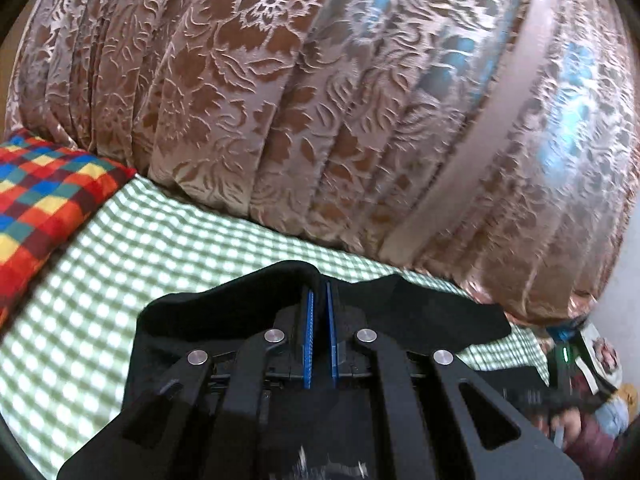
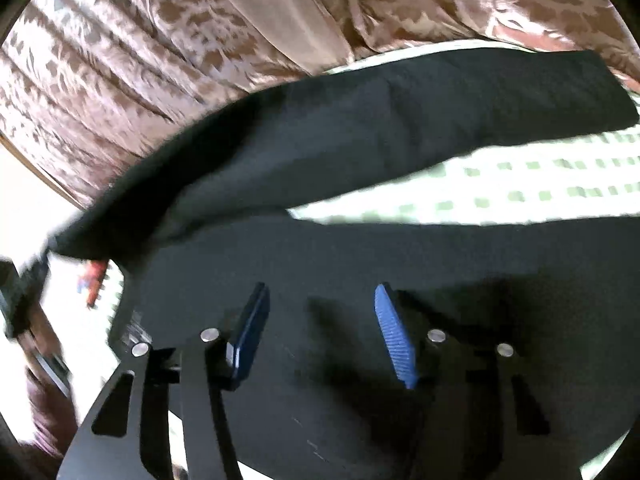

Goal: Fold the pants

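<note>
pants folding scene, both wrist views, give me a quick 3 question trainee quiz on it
1. True or false: the left gripper has its jaws closed on the black pants.
2. Multiple choice: what pattern covers the bed sheet under the pants? A) green and white check B) plain blue C) red stripes
3. Short answer: in the right wrist view, is any fabric pinched between the jaws of the right gripper?

Key
1. True: the blue pads meet on a raised fold of fabric.
2. A.
3. No: the jaws stand apart above the pants, with nothing pinched.
</note>
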{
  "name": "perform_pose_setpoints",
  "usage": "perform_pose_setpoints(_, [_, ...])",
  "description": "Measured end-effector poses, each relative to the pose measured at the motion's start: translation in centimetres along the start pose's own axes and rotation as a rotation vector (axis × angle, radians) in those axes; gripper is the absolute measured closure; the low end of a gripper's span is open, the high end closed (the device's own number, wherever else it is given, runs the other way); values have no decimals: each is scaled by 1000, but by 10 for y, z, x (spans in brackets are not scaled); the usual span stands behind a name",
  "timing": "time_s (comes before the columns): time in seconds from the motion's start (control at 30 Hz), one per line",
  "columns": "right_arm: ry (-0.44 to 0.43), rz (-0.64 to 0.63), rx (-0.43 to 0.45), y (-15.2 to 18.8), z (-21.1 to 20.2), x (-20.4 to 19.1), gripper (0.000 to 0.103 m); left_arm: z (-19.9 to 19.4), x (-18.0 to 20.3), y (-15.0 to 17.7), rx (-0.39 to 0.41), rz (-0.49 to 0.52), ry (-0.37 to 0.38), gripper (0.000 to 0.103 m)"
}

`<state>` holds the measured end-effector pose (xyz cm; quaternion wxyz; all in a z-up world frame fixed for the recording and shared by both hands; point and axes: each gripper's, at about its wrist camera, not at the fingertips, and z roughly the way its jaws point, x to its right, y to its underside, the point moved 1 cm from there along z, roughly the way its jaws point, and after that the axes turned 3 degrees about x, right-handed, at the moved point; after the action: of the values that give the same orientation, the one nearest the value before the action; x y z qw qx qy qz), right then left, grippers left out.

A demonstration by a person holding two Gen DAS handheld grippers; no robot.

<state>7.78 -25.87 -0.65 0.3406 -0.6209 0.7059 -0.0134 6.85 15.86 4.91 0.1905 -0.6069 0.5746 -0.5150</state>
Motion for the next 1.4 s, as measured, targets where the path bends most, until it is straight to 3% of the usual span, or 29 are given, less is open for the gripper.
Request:
perform_pose_setpoints(0.3, [-194,172,-11,-98,47,-24,51,-35,-1,43,-29,-13,47,98])
perform_pose_setpoints(0.57, [-122,330,-48,-154,108,-19,52,-38,-10,55,-57,-25,61,98])
perform_pose_setpoints(0.63, [-100,355,-52,-161,119,-12,67,-38,-11,55,-64,-14,64,98])
perform_pose_setpoints(0.67, [-91,358,-54,-163,123,-11,84,-37,-11,54,-68,-8,63,98])
perform_pose_setpoints(0.7, [-58,337,-50,-165,124,-11,93,-36,-12,53,-69,-5,59,98])
perform_pose_setpoints(0.73, [-40,317,-44,-165,124,-12,94,-35,-13,52,-70,-3,52,98])
perform_pose_setpoints(0.87, [-72,252,7,-158,99,-18,94,-23,-29,25,-40,-16,-39,98])
perform_pose_setpoints(0.97, [-139,188,65,-144,58,-26,94,-12,-48,-3,8,-52,-112,98])
perform_pose_setpoints(1.1, [-202,80,108,-111,8,-41,94,-10,-60,-19,44,-54,-149,98])
perform_pose_setpoints(1.23, [-236,-2,84,-55,-23,-51,94,-23,-73,3,25,-102,-156,98])
perform_pose_setpoints(1.4, [-213,-22,3,18,-25,-47,96,-39,-93,60,-73,-195,-180,98])
